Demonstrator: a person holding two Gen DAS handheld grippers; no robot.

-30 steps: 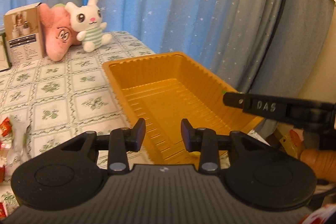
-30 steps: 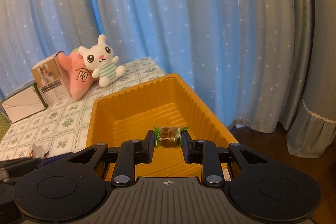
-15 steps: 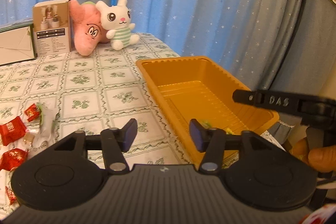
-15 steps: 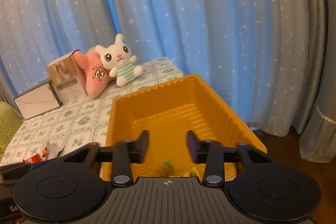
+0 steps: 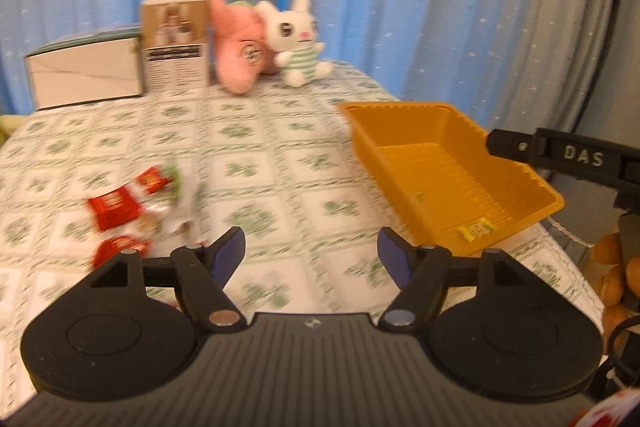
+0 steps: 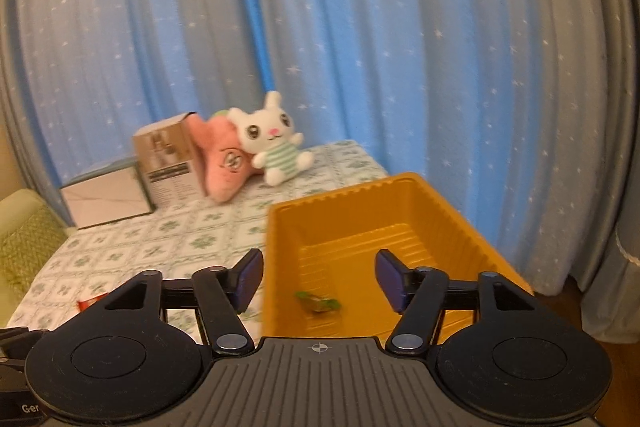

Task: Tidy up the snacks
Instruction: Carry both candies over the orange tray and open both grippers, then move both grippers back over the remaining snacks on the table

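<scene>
Both my grippers gape empty: left gripper [image 5: 311, 251], right gripper [image 6: 319, 278]. Red snacks [image 5: 114, 207] lie ahead-left; orange tray [image 5: 552, 195] ahead-right. Best descend straight, pinch one wrapper only.

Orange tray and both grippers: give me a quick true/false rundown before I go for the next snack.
1. The right gripper is shut on a candy. False: it is open and holds nothing.
2. A green-wrapped candy lies inside the orange tray. True.
3. The left gripper is open. True.
4. The red-wrapped snacks are in the tray. False: they lie on the tablecloth, apart from the tray.
5. The white bunny plush sits in the tray. False: it sits on the table beyond the tray.
</scene>
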